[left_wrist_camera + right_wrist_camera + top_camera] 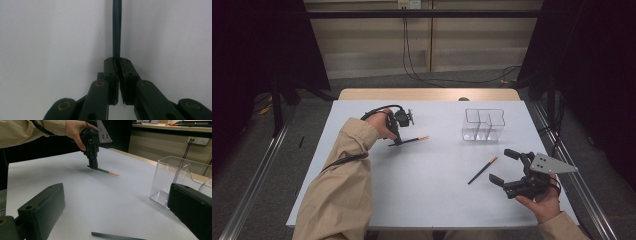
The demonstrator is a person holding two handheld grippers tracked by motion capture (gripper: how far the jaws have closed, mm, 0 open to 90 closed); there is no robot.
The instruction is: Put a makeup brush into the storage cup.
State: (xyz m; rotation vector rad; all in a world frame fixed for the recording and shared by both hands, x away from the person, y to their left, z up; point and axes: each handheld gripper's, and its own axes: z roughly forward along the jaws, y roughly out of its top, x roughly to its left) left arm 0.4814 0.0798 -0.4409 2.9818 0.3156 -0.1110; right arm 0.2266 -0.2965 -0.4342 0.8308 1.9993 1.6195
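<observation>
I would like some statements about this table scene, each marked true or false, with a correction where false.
1. The left claw is shut on a dark pencil with an orange tip. True.
2. The right claw grips the second dark pencil. False: its jaws stand open, and this pencil lies free on the white table sheet.
3. The clear plastic divided box has a pencil inside. False: no pencil is in it.
4. The box stands upright on the white sheet. True.
5. The left claw's pencil is lifted high in the air. False: it lies low along the sheet.
</observation>
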